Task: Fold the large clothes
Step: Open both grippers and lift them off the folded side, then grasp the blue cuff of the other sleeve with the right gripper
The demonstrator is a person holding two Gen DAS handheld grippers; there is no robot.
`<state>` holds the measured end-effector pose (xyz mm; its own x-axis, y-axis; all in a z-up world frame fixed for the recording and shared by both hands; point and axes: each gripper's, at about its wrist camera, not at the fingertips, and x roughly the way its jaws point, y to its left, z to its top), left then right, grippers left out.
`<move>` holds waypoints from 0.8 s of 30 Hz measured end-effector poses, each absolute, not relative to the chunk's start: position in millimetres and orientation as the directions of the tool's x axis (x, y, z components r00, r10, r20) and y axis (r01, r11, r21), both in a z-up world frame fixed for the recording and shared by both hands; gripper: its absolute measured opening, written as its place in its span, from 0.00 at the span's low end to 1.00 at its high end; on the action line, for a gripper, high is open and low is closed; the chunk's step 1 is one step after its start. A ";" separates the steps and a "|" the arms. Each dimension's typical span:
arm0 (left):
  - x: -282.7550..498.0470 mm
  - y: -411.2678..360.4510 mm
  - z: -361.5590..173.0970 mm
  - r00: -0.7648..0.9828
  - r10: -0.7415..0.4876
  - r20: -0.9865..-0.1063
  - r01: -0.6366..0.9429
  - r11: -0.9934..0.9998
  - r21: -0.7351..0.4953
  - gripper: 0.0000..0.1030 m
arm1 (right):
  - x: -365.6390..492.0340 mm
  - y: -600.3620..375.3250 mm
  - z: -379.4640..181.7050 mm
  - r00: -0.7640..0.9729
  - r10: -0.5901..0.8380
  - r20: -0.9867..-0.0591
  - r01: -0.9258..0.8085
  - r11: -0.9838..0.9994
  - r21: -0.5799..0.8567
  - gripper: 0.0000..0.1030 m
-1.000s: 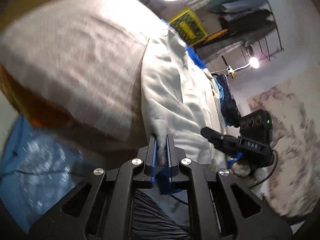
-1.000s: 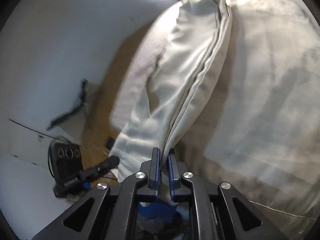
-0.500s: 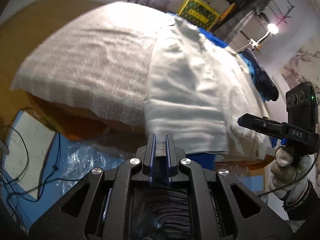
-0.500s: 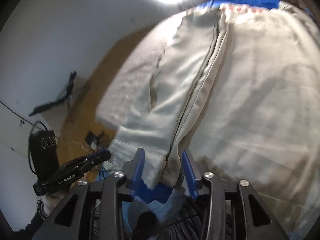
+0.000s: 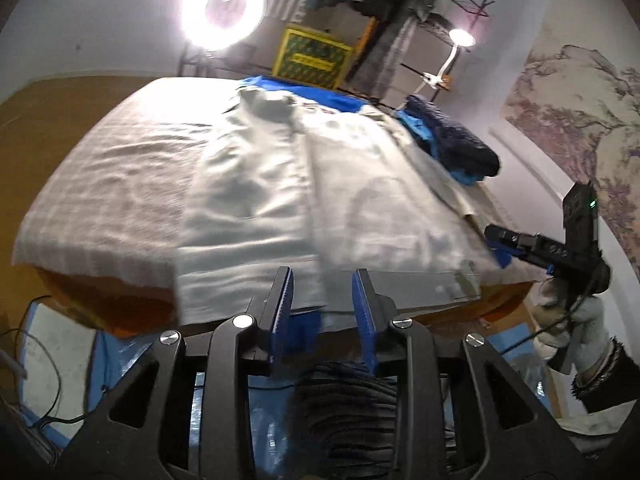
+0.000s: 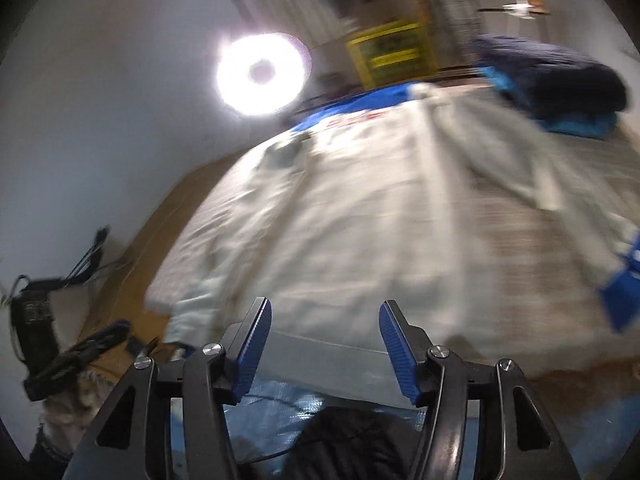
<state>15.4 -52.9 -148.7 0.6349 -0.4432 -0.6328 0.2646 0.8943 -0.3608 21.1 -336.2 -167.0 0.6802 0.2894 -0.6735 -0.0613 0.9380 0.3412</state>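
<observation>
A large pale grey-white garment [image 5: 256, 184] lies spread on the cloth-covered table [image 5: 108, 184], its hem hanging over the near edge. It also shows in the right wrist view [image 6: 360, 216], blurred. My left gripper [image 5: 323, 296] is open and empty, just off the hem at the near edge. My right gripper [image 6: 324, 332] is open and empty, back from the near edge. The right gripper also shows in the left wrist view [image 5: 500, 246] at the table's right corner.
A folded dark blue and light blue pile [image 5: 452, 148] sits at the table's far right. A blue cloth [image 5: 304, 90] lies at the far edge. A ring light [image 5: 224, 14], a yellow crate [image 5: 314, 56] and a clothes rack stand behind. Blue plastic sheeting [image 5: 132, 364] covers the floor.
Both grippers have opened and let go of the garment's hem. They have drawn back from the table; the garment now lies flat with its hem over the near edge.
</observation>
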 end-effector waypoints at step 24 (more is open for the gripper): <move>42.0 -147.9 -142.8 0.506 -0.571 -0.646 0.354 0.821 -0.448 0.42 | -1.8 -626.4 -215.1 0.722 0.058 -0.689 0.519 0.613 0.595 0.69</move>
<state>42.0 -147.9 -142.8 0.5056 -0.5713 -0.6465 0.3541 0.8207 -0.4484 -1.8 -626.4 -215.1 0.7221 0.0582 -0.6893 0.5190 0.6133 0.5954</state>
